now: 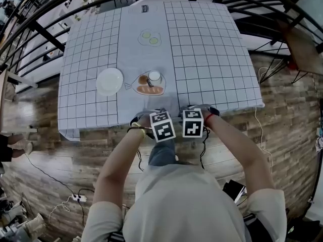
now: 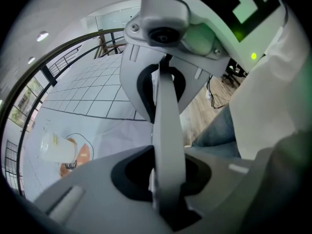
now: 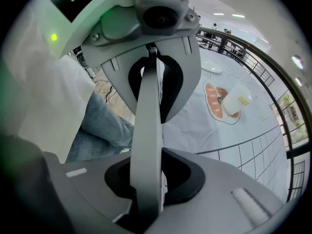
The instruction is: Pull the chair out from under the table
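Observation:
The chair shows only as a thin grey backrest rail [image 2: 165, 130] [image 3: 148, 130] running straight up the middle of both gripper views. In the head view the cloth's edge, the grippers and the person's arms hide it. My left gripper [image 1: 162, 126] [image 2: 165, 182] and right gripper [image 1: 192, 123] [image 3: 148, 182] stand side by side at the near edge of the table [image 1: 202, 59], pointing steeply down. Each has its jaws closed on that rail. Each gripper view also shows the other gripper straddling the rail farther along.
On the checked tablecloth sit a white plate [image 1: 109, 80], a cup [image 1: 154, 76] [image 2: 54, 147] [image 3: 239, 99] and a bread picture [image 1: 149, 88]. A black railing [image 1: 45, 34] curves behind. The person's jeans [image 1: 162, 154] are close below the grippers. A power strip [image 1: 76, 197] and cables lie on the wooden floor.

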Demonstrator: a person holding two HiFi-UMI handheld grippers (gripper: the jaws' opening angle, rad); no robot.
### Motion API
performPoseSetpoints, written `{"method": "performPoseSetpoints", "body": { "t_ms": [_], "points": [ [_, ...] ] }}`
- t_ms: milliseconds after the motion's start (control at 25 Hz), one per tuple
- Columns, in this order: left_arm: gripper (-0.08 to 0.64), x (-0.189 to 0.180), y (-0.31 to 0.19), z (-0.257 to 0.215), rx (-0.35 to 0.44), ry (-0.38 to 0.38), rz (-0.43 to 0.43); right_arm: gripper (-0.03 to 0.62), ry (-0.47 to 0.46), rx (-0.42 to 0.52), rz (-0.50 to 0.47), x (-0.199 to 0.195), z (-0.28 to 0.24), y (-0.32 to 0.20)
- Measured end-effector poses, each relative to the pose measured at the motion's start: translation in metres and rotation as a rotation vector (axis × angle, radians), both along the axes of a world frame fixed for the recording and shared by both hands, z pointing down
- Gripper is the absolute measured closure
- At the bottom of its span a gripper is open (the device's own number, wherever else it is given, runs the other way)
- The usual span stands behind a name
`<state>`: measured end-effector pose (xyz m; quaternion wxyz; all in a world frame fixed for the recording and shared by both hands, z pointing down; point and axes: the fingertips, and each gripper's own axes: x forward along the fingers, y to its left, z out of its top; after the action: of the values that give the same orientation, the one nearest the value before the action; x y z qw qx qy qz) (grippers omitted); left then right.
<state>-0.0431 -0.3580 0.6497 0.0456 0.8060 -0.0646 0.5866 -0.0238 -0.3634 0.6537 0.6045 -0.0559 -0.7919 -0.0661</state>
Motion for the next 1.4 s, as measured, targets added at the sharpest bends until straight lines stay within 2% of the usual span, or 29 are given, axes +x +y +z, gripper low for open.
{"method": "performPoseSetpoints", "body": {
  "t_ms": [480, 1400],
  "points": [
    [0.479, -0.001, 0.007, -0.001, -0.002, -0.002, 0.042, 0.517, -0.014, -0.017, 0.041, -0.001, -0.001, 0.008],
    [0.479, 0.002, 0.039, -0.002, -0.008, 0.000, 0.029, 0.518, -0.013, -0.021, 0.030, 0.002, -0.002, 0.039]
  ]
}}
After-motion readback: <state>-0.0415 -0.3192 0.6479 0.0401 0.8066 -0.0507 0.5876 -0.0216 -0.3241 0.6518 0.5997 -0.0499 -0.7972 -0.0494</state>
